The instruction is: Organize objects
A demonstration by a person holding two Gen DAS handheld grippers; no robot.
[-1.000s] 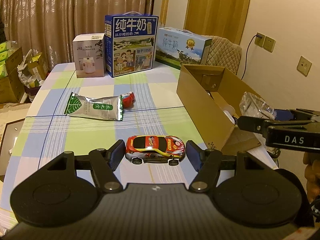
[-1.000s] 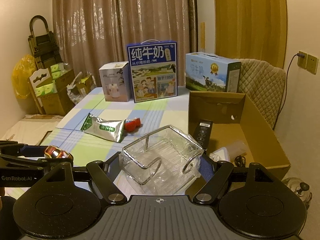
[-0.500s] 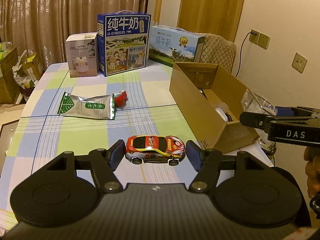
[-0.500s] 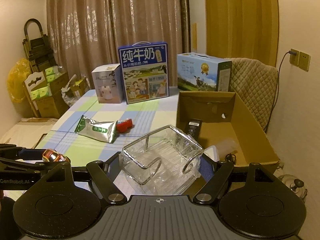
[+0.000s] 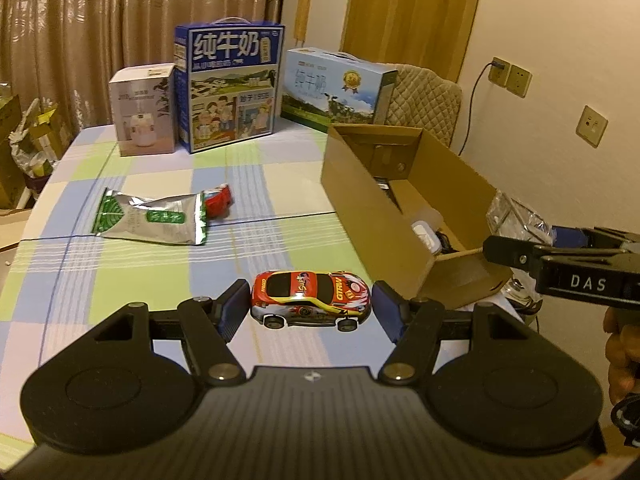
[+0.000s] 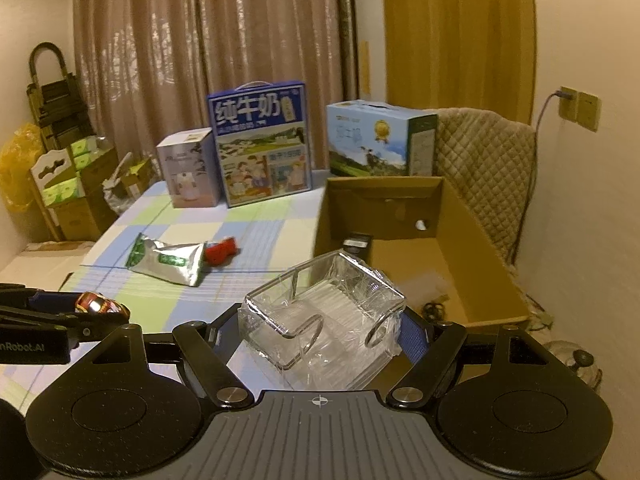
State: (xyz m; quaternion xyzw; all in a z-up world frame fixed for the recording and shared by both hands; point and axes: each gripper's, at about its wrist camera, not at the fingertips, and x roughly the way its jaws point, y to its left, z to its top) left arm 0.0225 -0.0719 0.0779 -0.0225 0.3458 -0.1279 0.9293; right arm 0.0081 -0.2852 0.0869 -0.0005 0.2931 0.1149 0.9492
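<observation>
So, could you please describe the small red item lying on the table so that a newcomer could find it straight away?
Start at the tall blue milk carton standing at the far end of the checked table. Come toward the camera to the silver and green foil pouch lying flat. The small red item touches the pouch's right end, the only red thing resting on the cloth.

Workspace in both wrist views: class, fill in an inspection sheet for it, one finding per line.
Surface: checked tablecloth on the table.
Job's things: toy car and clear plastic holder held; cardboard box open, partly filled.
Clutter: foil pouch, red packet, three cartons at the far edge.
Grippers: left gripper shut on the car; right gripper shut on the holder.
Cables: cord plugged into a wall socket.
Surroundings: curtains, quilted chair, stacked boxes by the wall.
</observation>
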